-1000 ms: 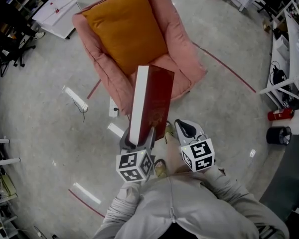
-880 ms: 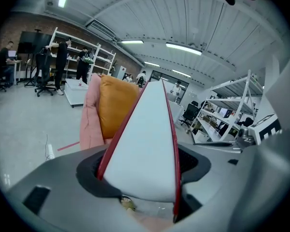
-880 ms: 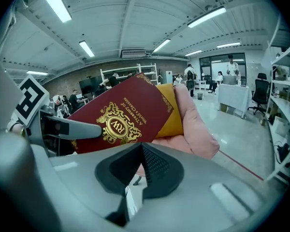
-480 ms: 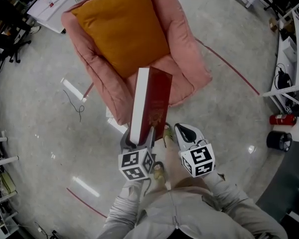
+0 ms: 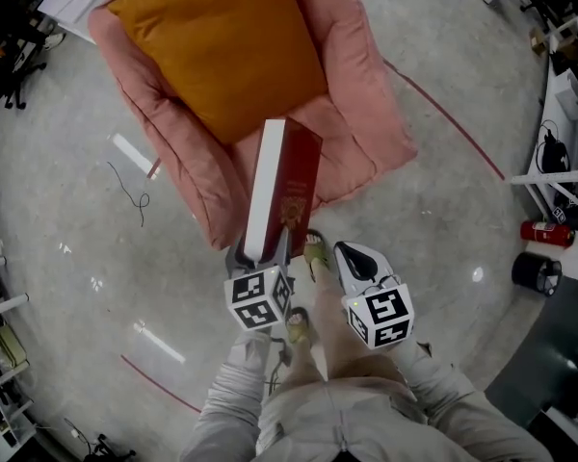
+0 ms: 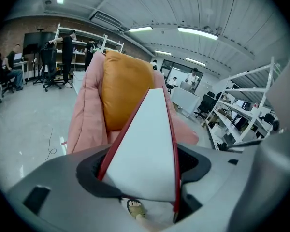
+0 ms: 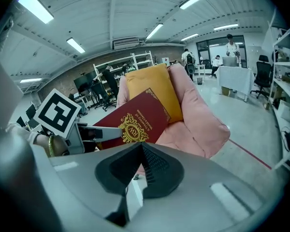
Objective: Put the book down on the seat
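Note:
A thick dark red book [image 5: 285,187] with white page edges stands on end in my left gripper [image 5: 258,254], whose jaws are shut on its lower end. It hangs above the front edge of a pink armchair [image 5: 358,114] with an orange cushion [image 5: 217,46] on the seat and back. In the left gripper view the book's page edge [image 6: 145,149] fills the jaws, with the chair [image 6: 84,115] behind. My right gripper [image 5: 358,256] is beside it, shut and empty. In the right gripper view the book's gold-crested cover [image 7: 135,117] shows ahead of the closed jaws.
A sandalled foot [image 5: 316,253] stands on the polished floor just before the chair. A red extinguisher [image 5: 542,228], a black bin [image 5: 537,270] and white shelving [image 5: 568,142] are at the right. A thin cable [image 5: 125,186] lies on the floor at the left.
The armchair has come closer and slid up and left in the head view. The book stays upright in the left gripper, now over the chair's front edge.

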`<state>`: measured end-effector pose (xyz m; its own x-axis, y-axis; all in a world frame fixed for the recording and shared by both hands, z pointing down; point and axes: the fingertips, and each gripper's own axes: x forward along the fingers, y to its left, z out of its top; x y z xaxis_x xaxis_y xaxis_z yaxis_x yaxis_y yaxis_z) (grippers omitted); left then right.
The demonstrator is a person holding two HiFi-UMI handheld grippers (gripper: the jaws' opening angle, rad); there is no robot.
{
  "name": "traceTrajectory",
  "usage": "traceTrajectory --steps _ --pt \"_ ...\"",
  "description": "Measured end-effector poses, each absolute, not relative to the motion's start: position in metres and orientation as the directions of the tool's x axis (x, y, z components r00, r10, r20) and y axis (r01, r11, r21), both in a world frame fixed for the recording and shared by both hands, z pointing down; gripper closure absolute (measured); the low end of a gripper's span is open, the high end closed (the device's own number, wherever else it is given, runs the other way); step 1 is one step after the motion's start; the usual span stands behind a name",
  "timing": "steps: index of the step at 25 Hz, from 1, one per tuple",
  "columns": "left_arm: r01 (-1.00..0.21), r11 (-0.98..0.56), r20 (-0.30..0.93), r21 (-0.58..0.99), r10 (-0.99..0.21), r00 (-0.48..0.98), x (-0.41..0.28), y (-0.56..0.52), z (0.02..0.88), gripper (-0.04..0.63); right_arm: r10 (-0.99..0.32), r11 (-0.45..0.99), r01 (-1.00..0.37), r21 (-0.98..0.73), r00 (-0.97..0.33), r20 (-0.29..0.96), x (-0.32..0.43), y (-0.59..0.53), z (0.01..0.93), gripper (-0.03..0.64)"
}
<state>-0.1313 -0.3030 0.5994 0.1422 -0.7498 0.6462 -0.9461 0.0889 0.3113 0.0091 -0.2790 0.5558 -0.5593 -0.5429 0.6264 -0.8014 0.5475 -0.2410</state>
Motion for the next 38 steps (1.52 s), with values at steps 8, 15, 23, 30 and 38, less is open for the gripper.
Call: traceTrajectory --steps 8,15,23,30,38 --pt "-0.949 0.143 0.674 0.28 -0.733 0.088 -0.138 -0.346 0.639 0.265 -0.517 0.526 -0.811 -0.257 -0.545 0.66 0.019 -0.303 0.585 0.617" --pt "-0.954 0.169 0.707 0.248 -0.705 0.059 -0.147 -0.373 0.679 0.267 -0.5 0.513 -0.812 -0.278 -0.546 0.672 0.016 -0.324 0.604 0.617" --pt "-0.954 0.191 0.752 0.233 -0.657 0.052 -0.148 -0.393 0.725 0.265 -0.458 0.504 -0.807 -0.307 -0.551 0.697 0.021 -0.33 0.628 0.617" --pt "-0.948 0.185 0.777 0.261 -0.623 0.093 -0.138 -0.398 0.755 0.264 -0.447 0.491 -0.814 -0.311 -0.542 0.712 0.026 -0.335 0.64 0.617" --pt "-0.952 0.205 0.793 0.228 -0.607 0.059 -0.151 -0.392 0.764 0.231 -0.444 0.498 -0.806 -0.32 -0.554 0.704 0.01 -0.337 0.637 0.617"
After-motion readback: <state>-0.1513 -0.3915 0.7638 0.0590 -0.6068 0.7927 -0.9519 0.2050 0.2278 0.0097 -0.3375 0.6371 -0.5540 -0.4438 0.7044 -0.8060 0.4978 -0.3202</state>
